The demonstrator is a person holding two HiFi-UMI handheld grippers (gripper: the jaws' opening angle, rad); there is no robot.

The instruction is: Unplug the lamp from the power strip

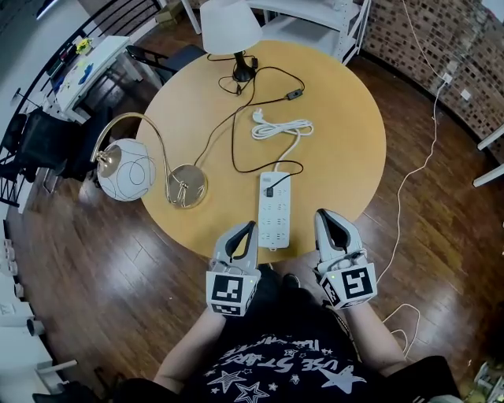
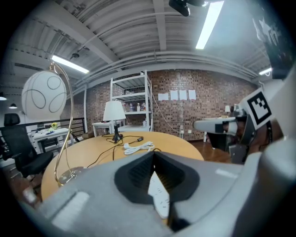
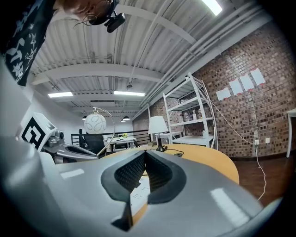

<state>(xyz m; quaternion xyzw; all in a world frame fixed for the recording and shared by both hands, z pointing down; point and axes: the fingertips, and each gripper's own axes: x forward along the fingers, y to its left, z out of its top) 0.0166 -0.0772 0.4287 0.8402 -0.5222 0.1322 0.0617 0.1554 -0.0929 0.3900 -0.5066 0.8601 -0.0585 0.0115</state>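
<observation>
A white power strip point(image 1: 274, 211) lies on the round wooden table point(image 1: 346, 142), near its front edge. One black plug point(image 1: 269, 190) sits in the strip's far end, and its thin black cord loops away across the table toward the lamps. A table lamp with a white shade point(image 1: 229, 27) stands at the far edge. My left gripper point(image 1: 250, 227) hovers shut just left of the strip's near end. My right gripper point(image 1: 321, 214) hovers shut just right of it. Neither holds anything. The power strip point(image 2: 158, 192) shows through the left gripper point(image 2: 154, 155), and the same power strip point(image 3: 138, 192) below the right gripper point(image 3: 144, 153).
A gold arc lamp with a globe shade point(image 1: 126, 169) overhangs the table's left edge, its round base point(image 1: 187, 186) left of the strip. The strip's coiled white cord point(image 1: 282, 127) lies behind it. Chairs and a white shelf unit point(image 1: 315, 16) stand around the table.
</observation>
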